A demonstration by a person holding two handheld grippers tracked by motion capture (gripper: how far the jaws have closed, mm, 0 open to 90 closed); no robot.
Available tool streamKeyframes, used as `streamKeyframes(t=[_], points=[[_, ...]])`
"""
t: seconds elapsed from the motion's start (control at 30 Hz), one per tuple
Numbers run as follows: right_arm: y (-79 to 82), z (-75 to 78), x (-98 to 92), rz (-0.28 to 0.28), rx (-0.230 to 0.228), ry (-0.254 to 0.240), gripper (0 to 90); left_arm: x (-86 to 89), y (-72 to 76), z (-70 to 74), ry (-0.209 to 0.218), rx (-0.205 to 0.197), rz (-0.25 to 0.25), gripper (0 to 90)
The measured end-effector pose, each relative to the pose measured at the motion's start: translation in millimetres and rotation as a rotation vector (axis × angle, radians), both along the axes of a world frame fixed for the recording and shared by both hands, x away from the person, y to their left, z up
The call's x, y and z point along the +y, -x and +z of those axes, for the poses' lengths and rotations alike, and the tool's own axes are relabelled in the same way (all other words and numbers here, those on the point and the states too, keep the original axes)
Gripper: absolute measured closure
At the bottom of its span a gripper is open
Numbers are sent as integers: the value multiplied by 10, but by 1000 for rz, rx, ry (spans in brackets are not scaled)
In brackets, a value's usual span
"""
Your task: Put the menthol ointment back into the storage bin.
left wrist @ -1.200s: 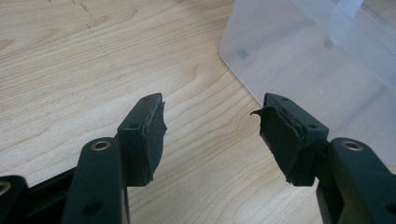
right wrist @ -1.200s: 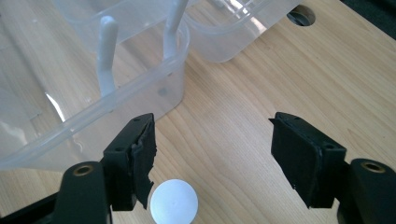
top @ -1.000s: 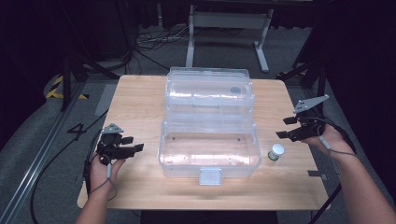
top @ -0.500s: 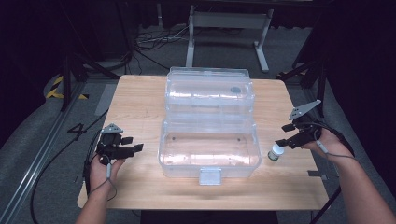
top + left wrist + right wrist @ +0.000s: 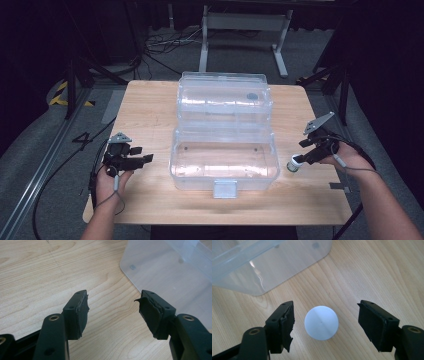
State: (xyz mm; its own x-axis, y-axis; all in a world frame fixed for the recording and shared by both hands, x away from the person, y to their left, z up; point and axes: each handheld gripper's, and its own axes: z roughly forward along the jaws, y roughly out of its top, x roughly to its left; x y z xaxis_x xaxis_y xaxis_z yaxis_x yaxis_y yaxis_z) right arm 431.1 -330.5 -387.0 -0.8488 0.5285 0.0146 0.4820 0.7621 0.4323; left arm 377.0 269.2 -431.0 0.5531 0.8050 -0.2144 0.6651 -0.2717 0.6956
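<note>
A clear plastic box (image 5: 223,172) stands open in the middle of the wooden table (image 5: 150,115), its lid (image 5: 225,100) folded back behind it. Right of the box stands a small bottle with a white cap (image 5: 294,164). My right gripper (image 5: 301,153) hovers just over it, open. In the right gripper view the round white cap (image 5: 321,322) lies between the jaws of that gripper (image 5: 326,309), with a gap on each side. My left gripper (image 5: 143,154) is held left of the box, open and holding nothing (image 5: 112,307), the box corner (image 5: 170,272) ahead of it.
A small dark round thing (image 5: 252,96) shows in the folded-back lid. The box's latch (image 5: 224,189) faces the front edge. A metal stand (image 5: 245,30) and cables lie on the floor beyond the table. A bit of grey tape (image 5: 336,186) sits near the right edge.
My right gripper has come down and a little leftward until its jaws stand on either side of the bottle's cap. The left gripper, the box and the bottle have stayed where they were.
</note>
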Motion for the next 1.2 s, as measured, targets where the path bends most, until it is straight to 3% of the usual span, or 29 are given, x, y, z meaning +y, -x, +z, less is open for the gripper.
streamKeyframes(t=[0.63, 1.2], points=[[-13, -194, 92, 34, 38, 106, 321, 1, 0, -4, 0, 4, 0, 407], [-15, -302, 134, 68, 58, 170, 422, 3, -4, -14, -4, 11, -3, 407]])
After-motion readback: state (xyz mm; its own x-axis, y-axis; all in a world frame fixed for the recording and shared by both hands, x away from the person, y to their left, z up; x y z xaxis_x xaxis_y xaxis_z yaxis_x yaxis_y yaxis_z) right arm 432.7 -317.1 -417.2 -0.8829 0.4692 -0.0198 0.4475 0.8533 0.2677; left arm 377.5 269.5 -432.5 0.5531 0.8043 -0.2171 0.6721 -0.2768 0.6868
